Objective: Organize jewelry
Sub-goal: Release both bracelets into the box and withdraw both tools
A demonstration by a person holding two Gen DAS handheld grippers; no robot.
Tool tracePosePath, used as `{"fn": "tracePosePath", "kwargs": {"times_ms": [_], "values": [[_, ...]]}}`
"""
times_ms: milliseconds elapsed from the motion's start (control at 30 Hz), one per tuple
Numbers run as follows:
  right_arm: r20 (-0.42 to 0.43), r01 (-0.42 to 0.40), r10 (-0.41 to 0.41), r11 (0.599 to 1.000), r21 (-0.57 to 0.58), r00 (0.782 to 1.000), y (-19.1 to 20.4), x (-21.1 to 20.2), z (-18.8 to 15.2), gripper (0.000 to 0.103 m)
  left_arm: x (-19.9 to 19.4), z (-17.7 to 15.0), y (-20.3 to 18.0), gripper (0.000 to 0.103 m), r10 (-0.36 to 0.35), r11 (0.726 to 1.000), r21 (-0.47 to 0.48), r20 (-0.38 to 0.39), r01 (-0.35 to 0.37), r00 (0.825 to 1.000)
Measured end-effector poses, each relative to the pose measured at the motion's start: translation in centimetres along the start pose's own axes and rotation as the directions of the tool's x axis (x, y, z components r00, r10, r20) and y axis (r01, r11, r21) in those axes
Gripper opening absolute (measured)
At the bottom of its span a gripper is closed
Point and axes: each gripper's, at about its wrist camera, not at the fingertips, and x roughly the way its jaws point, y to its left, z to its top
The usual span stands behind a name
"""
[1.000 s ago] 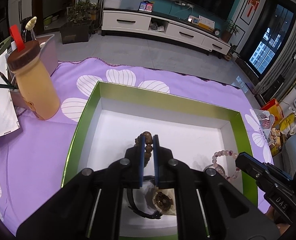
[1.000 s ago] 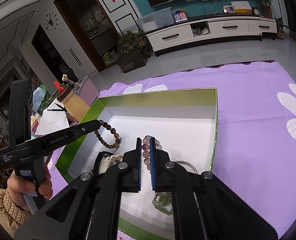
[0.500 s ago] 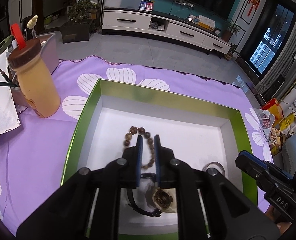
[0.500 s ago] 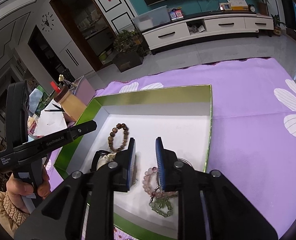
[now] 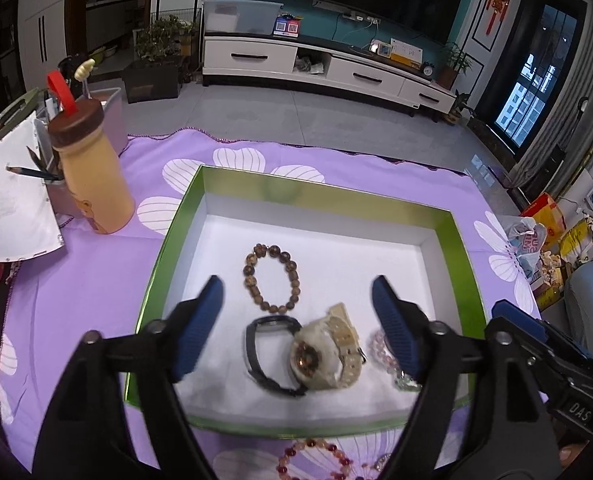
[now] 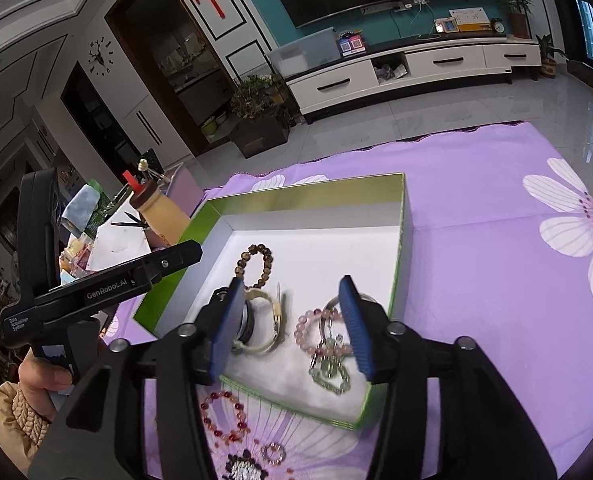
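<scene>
1. Both claws hang empty: my left gripper (image 5: 296, 312) is spread wide over the near half of the green box (image 5: 168, 248), and my right gripper (image 6: 292, 320) is spread just as wide over its near edge.
2. Done, as I judge it: the brown bead bracelet (image 5: 271, 276), black watch (image 5: 264, 356), cream watch (image 5: 324, 356) and pink bead bracelet (image 6: 316, 324) lie inside the box.
3. Left: a red bead bracelet (image 6: 222, 416) and a small ring (image 6: 273, 453) lie on the purple cloth (image 6: 476, 280), just outside the box's near wall, below my right claw.
</scene>
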Motion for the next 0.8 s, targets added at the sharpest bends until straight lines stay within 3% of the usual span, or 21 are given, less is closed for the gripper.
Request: {"fn": "tracePosePath", "kwargs": {"times_ms": [100, 233, 467, 700, 800], "values": [[0.004, 0.012, -0.012, 1.0, -0.001, 1.0, 0.1, -1.2, -0.6, 0.062, -1.0, -0.5, -0.4, 0.093, 0.0, 1.0, 0.007, 0.003, 0.0, 1.0], [0.002, 0.043, -0.043, 0.999, -0.003, 0.999, 0.5, -2.6, -1.5, 0.074, -2.4, -1.4, -1.0, 0.1, 0.001, 1.0, 0.018, 0.004, -0.001, 1.0], [0.002, 0.079, -0.079, 0.996, -0.03, 0.997, 1.1, -5.2, -2.9, 0.085, -4.8, -3.1, -1.9, 0.101, -0.006, 0.999, 0.032, 0.012, 0.006, 1.0], [-0.004, 0.089, -0.089, 0.995, -0.037, 0.996, 1.5, -7.1, -5.0, 0.087, -6.9, -5.4, -2.5, 0.101, -0.029, 0.999, 0.026, 0.009, 0.028, 1.0], [-0.002, 0.099, -0.099, 0.994, -0.046, 0.995, 1.7, -7.8, -6.0, 0.093, -7.8, -6.4, -2.5, 0.101, -0.047, 0.999, 0.009, 0.008, 0.047, 0.999]]}}
